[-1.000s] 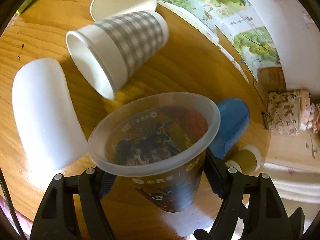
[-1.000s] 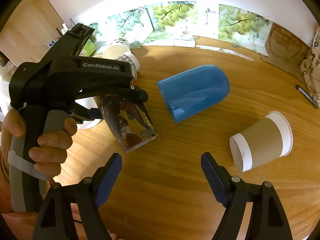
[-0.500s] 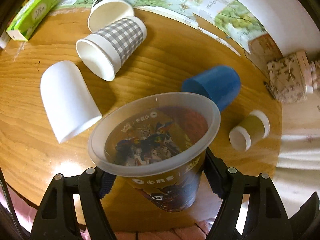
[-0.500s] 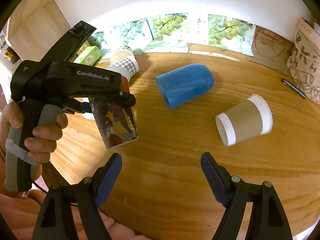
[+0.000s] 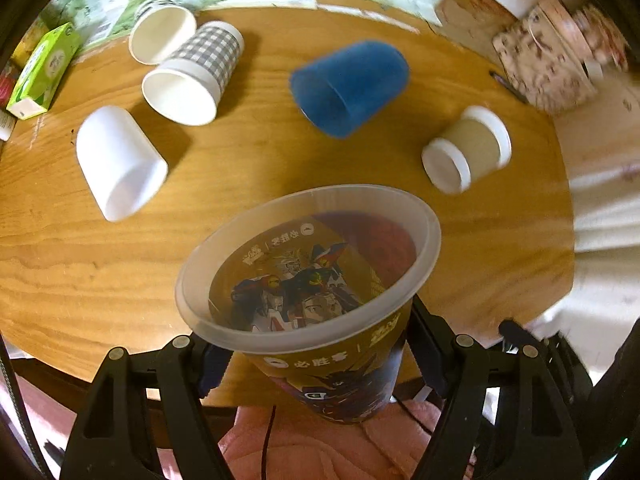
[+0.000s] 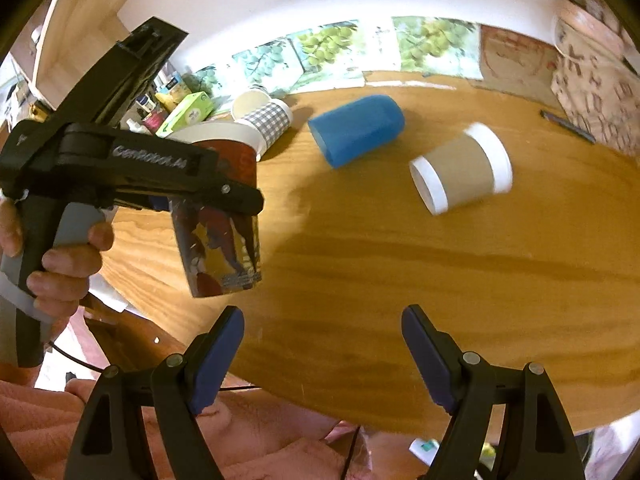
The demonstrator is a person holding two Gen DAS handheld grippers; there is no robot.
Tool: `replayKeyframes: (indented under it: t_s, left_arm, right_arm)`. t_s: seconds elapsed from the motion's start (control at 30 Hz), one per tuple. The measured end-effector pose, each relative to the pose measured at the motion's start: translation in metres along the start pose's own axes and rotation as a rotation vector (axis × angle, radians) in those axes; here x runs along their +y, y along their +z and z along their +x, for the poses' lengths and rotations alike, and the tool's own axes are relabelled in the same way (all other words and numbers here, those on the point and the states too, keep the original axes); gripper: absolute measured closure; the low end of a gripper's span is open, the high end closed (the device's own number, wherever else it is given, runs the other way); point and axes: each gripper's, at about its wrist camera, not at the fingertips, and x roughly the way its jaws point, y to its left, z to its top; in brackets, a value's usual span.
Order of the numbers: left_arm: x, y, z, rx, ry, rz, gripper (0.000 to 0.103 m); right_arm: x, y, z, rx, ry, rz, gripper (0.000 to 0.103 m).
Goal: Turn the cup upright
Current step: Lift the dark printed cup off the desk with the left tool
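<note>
Holding printed cup (image 5: 320,320) (one), left tongs (image 5: 316,356); five cups lying.

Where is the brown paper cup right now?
The brown paper cup lies on its side on the wooden table, right of the blue cup, ahead of the open right tongs.
</note>
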Motion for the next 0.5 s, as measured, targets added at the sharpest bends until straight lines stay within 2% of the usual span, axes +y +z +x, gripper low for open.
replayKeyframes:
  t_s: [0.27, 0.5]
  left_arm:
    - [-0.024, -0.029, 0.013, 0.05, 0.029, 0.06, 0.024]
    - [-0.041, -0.035, 0.025, 0.058, 0.05, 0.107, 0.024]
  right_arm:
    - [-0.021, -0.024, -0.011, 0.001, -0.039, 0.051, 0.021]
    - [-0.037, -0.033, -0.017, 0.004, -0.039, 0.084, 0.021]
